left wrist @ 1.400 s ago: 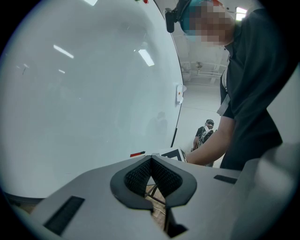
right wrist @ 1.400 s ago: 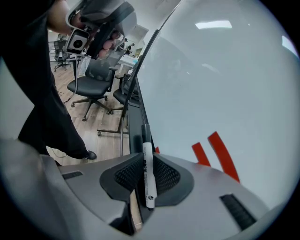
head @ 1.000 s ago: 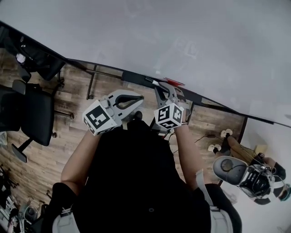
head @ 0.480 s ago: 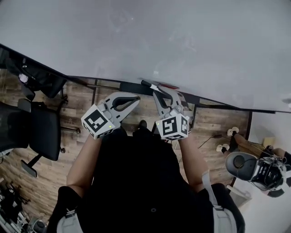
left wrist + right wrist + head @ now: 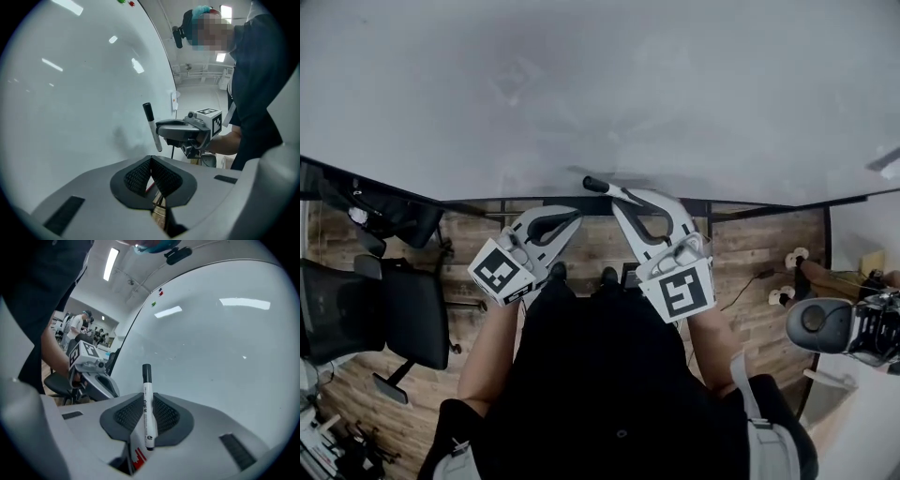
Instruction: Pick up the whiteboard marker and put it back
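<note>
The whiteboard marker (image 5: 147,411), white with a black cap, stands upright between the pads of my right gripper (image 5: 147,398), which is shut on it. In the head view the capped end (image 5: 594,185) pokes left out of the right gripper (image 5: 621,194) at the lower edge of the whiteboard (image 5: 600,84). My left gripper (image 5: 570,216) hangs just to the left with its jaws shut and nothing between them. The left gripper view shows its own closed tips (image 5: 151,160), and beyond them the marker (image 5: 152,127) close to the whiteboard (image 5: 70,117).
A black tray ledge (image 5: 492,202) runs under the board, with something red (image 5: 137,458) below the right jaws. A black office chair (image 5: 403,309) stands left on the wood floor, a grey device (image 5: 825,323) right. Small magnets (image 5: 157,292) sit high on the board.
The right gripper has lifted the marker from the tray ledge up to the board's lower edge. The left gripper stayed beside it, shut. The head view has swung towards the board.
</note>
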A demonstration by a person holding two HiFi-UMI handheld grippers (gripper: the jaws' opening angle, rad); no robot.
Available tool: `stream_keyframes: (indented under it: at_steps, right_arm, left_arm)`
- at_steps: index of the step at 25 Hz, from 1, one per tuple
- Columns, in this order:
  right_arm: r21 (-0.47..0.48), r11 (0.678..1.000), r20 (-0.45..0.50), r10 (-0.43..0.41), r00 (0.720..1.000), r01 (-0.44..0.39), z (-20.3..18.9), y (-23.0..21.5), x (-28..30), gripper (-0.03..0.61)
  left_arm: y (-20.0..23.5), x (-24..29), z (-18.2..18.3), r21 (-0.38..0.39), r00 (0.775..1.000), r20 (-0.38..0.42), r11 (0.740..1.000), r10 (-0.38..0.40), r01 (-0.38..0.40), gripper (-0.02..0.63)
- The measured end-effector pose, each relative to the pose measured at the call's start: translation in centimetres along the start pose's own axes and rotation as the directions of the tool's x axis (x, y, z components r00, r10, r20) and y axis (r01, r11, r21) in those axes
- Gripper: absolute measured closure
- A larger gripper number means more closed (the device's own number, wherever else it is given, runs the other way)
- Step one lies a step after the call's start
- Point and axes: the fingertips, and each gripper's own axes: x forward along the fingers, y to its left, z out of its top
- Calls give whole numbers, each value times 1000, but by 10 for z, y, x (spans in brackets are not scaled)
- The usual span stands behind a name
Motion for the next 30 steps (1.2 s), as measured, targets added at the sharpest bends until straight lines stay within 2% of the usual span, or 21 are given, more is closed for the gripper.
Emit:
stream_keyframes:
  at_steps: [3, 5, 8, 11, 16, 20, 23, 30]
  right_arm:
    - [35, 999, 32, -2, 999, 1, 15, -10, -13, 508]
    - [91, 996, 77, -20, 997, 13, 25, -18, -21, 508]
    - [275, 961, 191, -93, 977, 37, 45, -36, -35, 508]
    - [352, 936, 272, -106, 957, 3, 57, -48, -52, 508]
    - [386, 918, 391, -73, 918, -91, 50, -57, -74, 508]
    - [461, 871, 476, -82, 876, -169, 46, -61, -91, 508]
    - [488, 854, 489, -96, 867, -181, 36, -61, -98, 508]
    - [503, 846, 481, -106, 870, -175, 14, -60, -93, 508]
  left_arm:
    - [-2, 5, 12, 20, 1000, 6, 1000, 1, -1, 601]
    - [-2, 9, 24, 37, 1000, 10, 999, 0, 0, 601]
    - [-6, 13, 41, 66, 1000, 21, 998, -3, 2, 601]
    - [-9, 16, 53, 91, 1000, 28, 996, -12, 9, 601]
    - [-8, 18, 52, 89, 999, 25, 996, -22, 20, 601]
    - [-11, 16, 56, 87, 999, 30, 996, -27, 24, 600]
    - [-11, 15, 57, 84, 999, 33, 996, -32, 29, 600]
    - [-10, 17, 55, 67, 998, 41, 997, -47, 44, 600]
